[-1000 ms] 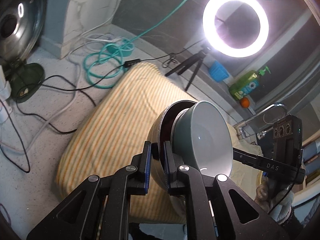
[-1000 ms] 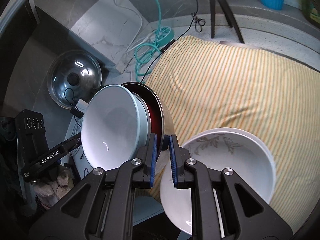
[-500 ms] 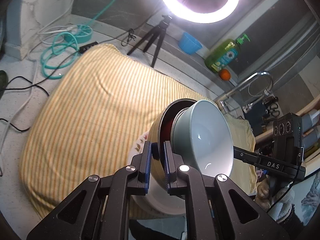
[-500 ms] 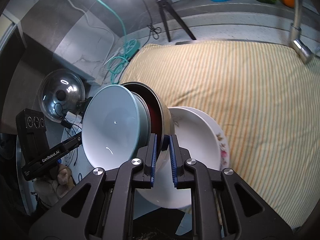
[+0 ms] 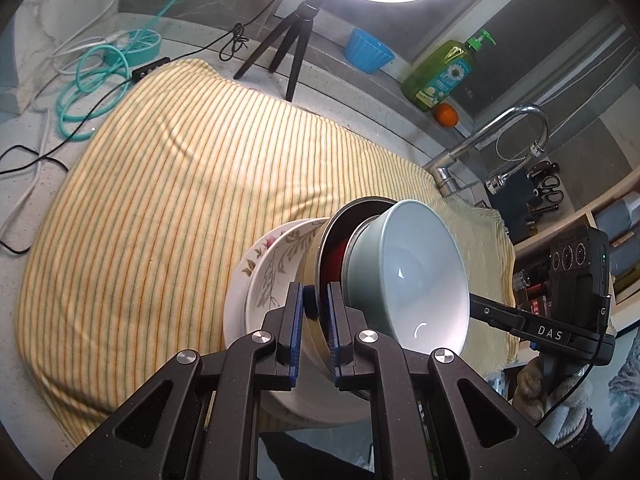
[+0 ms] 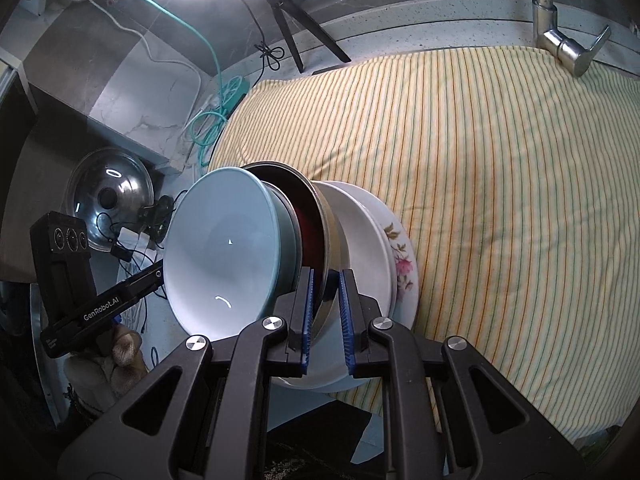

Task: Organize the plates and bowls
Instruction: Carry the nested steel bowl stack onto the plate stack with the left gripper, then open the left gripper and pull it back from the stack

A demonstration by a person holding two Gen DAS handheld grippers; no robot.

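The left gripper and the right gripper each pinch opposite sides of the thin rim of a steel bowl with a dark red inside, which carries a pale blue-grey ceramic bowl nested in it. The pair sits low over a white deep dish on a floral-edged plate, near the front edge of the yellow striped cloth. The load is likely stiff, heavy and breakable, and the smooth steel rim may slip, so two opposed rim grips seem wise. Compared with a second ago, the stack has come from open cloth to above the plates, and the right jaws look slightly wider.
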